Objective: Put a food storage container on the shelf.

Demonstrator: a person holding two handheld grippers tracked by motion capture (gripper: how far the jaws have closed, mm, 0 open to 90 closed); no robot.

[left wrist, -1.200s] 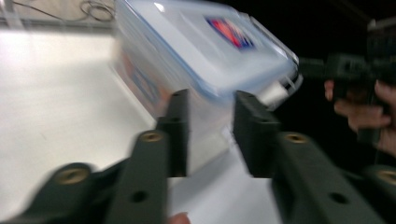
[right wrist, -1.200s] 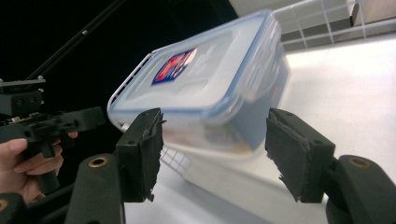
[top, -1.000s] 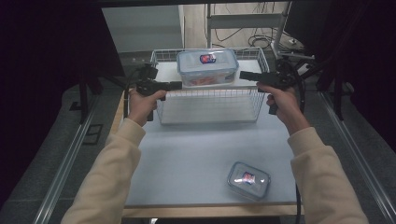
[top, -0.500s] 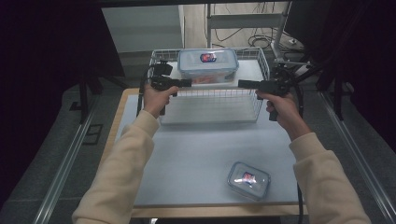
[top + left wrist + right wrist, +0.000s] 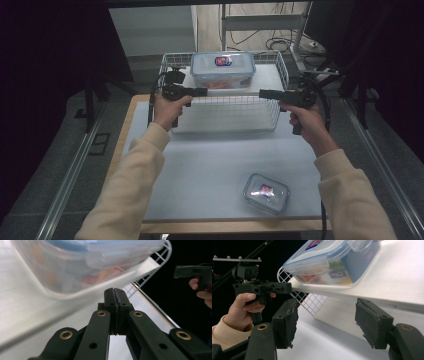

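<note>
Large food container (image 5: pixel 222 69) sits in wire basket (image 5: pixel 280 107) on pale tabletop (image 5: pixel 210 165).

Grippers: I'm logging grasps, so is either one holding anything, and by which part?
Nothing held: left gripper is shut empty; right gripper is open, short of the flat white shelf edge.

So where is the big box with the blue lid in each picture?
High view: the big box sits top centre, on a white board across the wire basket.
Left gripper view: the box is blurred and close, across the top.
Right gripper view: the box sits upper middle, on the white board.
Shared landmark: the wire basket's white mesh beside the box.
</note>
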